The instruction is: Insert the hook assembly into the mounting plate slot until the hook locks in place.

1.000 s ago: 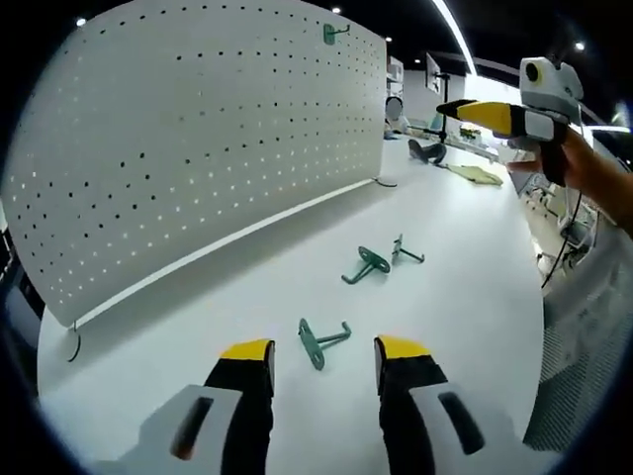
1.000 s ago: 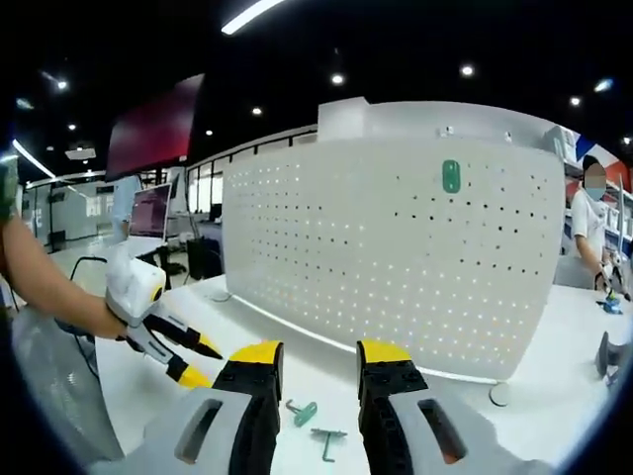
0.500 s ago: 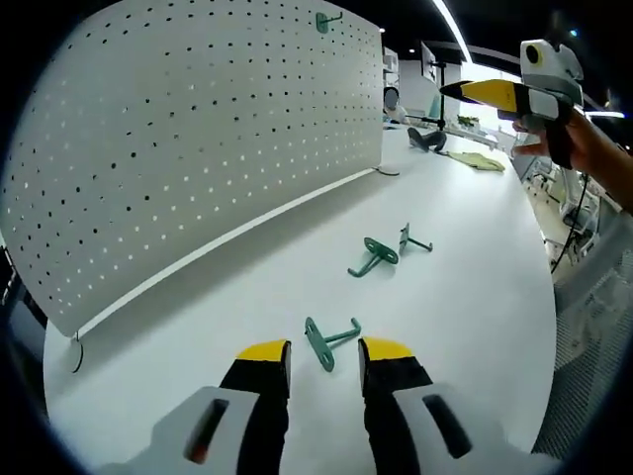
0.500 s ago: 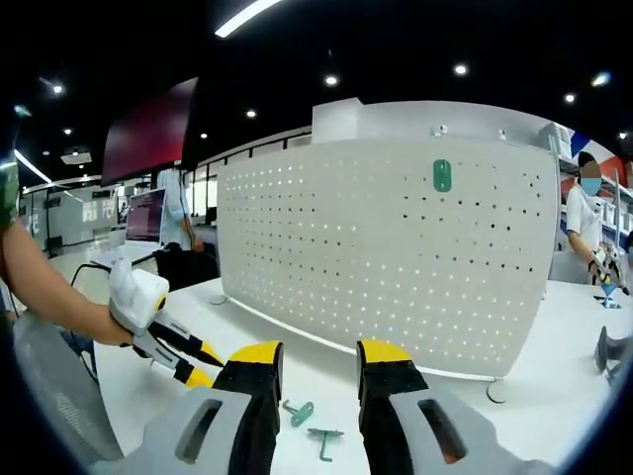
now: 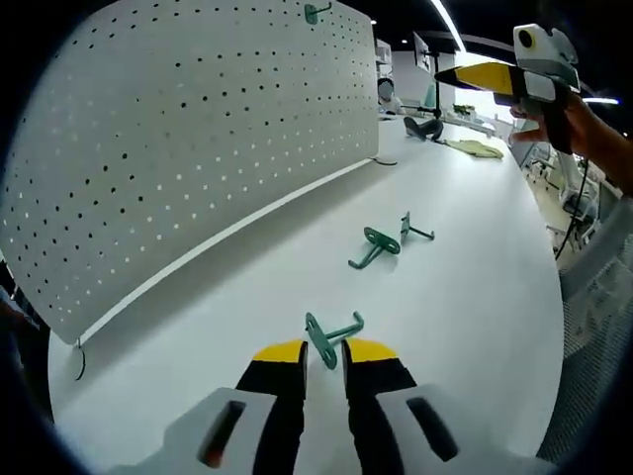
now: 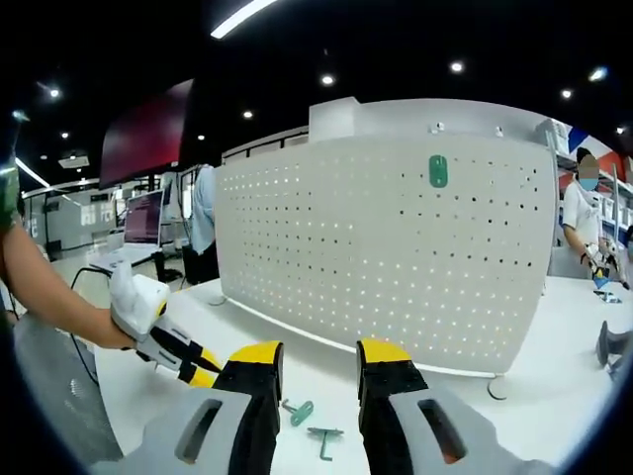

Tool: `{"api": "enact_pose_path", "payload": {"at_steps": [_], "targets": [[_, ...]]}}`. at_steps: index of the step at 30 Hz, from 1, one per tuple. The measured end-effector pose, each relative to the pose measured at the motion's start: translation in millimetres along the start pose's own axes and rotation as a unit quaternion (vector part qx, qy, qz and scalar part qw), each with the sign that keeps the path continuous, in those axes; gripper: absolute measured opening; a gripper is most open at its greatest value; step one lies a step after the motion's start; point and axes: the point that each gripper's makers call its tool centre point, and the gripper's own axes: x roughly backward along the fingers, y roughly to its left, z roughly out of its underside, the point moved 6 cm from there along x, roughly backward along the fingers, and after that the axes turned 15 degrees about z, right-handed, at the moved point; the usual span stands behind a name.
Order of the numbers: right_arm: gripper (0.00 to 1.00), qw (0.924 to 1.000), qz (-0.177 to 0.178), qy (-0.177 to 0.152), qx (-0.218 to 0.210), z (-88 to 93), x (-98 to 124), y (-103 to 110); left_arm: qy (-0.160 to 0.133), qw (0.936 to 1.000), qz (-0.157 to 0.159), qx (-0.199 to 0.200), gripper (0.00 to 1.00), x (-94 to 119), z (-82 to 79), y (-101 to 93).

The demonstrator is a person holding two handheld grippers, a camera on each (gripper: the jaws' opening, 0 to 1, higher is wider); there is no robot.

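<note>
A white pegboard [image 5: 198, 148] stands on edge along the white table [image 5: 475, 287]; one green hook [image 5: 315, 12] hangs near its top, shown as a green plate [image 6: 437, 171] in the right gripper view. Three green hooks lie loose on the table. My left gripper [image 5: 324, 353] has its jaws drawn in on either side of the nearest hook [image 5: 324, 336], which rests on the table. Two more hooks [image 5: 374, 247] [image 5: 413, 230] lie further on. My right gripper [image 6: 321, 361] is held up in the air, open and empty, facing the pegboard [image 6: 396, 257]; it also shows as the raised right gripper [image 5: 447, 75].
The table's curved edge [image 5: 554, 327] runs close on the right. A yellowish cloth [image 5: 480, 148] and a black object [image 5: 427, 127] lie at the far end. A person [image 6: 588, 218] stands beyond the board's right end, another person [image 6: 203, 228] behind its left end.
My left jaws have narrowed from wide open to close around the nearest hook, and the left gripper has moved forward onto it. The right gripper has stayed raised and open.
</note>
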Motion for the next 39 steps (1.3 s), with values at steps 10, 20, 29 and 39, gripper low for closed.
{"api": "enact_pose_path", "payload": {"at_steps": [10,20,29,39], "targets": [[0.29,1.0,0.003,0.001,-0.003,1.1,0.0,-3.4,0.013,0.9999,-0.004,-0.01,0.07,-4.7,0.8,0.3],[0.29,1.0,0.003,0.001,-0.005,1.1,-0.4,-2.9,0.018,0.9998,-0.009,-0.01,0.03,-5.2,1.1,1.6],[0.29,1.0,0.005,-0.002,-0.005,0.1,-0.3,-4.0,0.006,0.9998,-0.015,0.008,0.02,-4.0,2.0,5.9],[0.29,0.9999,0.007,-0.007,-0.003,-5.1,0.3,-4.1,-0.035,0.9987,-0.013,0.036,0.02,0.3,-8.1,7.3]]}}
